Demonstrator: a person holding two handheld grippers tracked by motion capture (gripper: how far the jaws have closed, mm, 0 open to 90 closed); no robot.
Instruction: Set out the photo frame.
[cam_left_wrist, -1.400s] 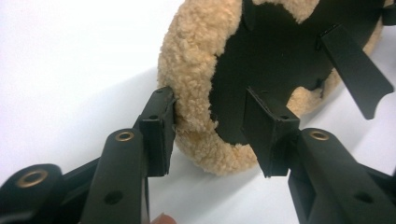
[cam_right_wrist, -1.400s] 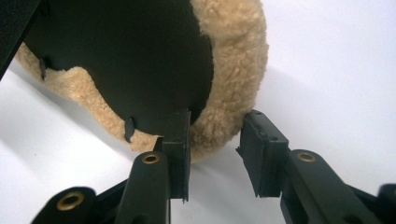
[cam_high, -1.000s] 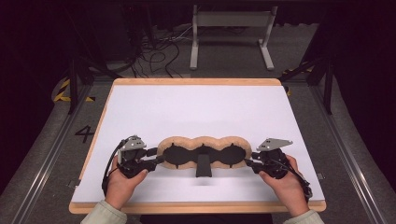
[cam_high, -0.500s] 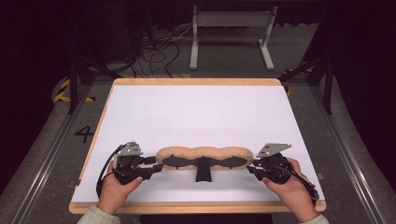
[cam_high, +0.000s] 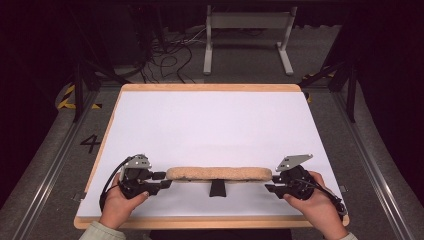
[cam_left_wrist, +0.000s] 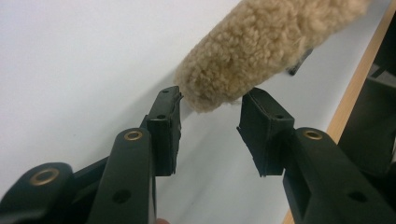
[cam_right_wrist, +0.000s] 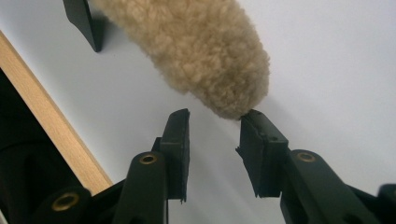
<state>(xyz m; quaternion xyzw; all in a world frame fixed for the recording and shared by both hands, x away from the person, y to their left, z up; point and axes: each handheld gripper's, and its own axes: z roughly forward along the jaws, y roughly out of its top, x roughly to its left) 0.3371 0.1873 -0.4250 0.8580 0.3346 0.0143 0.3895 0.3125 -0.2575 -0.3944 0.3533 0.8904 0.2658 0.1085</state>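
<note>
A long tan fleecy pad (cam_high: 219, 173) stands on a small black stand (cam_high: 217, 188) near the front of the white table (cam_high: 215, 125), showing as a narrow bar. My left gripper (cam_high: 164, 180) is at its left end. In the left gripper view that gripper (cam_left_wrist: 210, 109) is open, and the pad's end (cam_left_wrist: 261, 46) sits at the jaw tips, unpressed. My right gripper (cam_high: 270, 183) is at the pad's right end. Its jaws (cam_right_wrist: 215, 119) have just been opening, with the fleece tip (cam_right_wrist: 196, 46) just beyond them and brushing one pad.
The table's wooden edge (cam_high: 210, 222) runs just below both hands. Wide bare white surface lies behind the pad. Beyond the far edge are a dark floor with cables (cam_high: 165, 60) and a grey metal frame (cam_high: 247, 30).
The pad showed a dark three-lobed face with a tan rim a second ago. It now shows as a thin tan bar. Both grippers have shifted slightly outward and toward the near edge.
</note>
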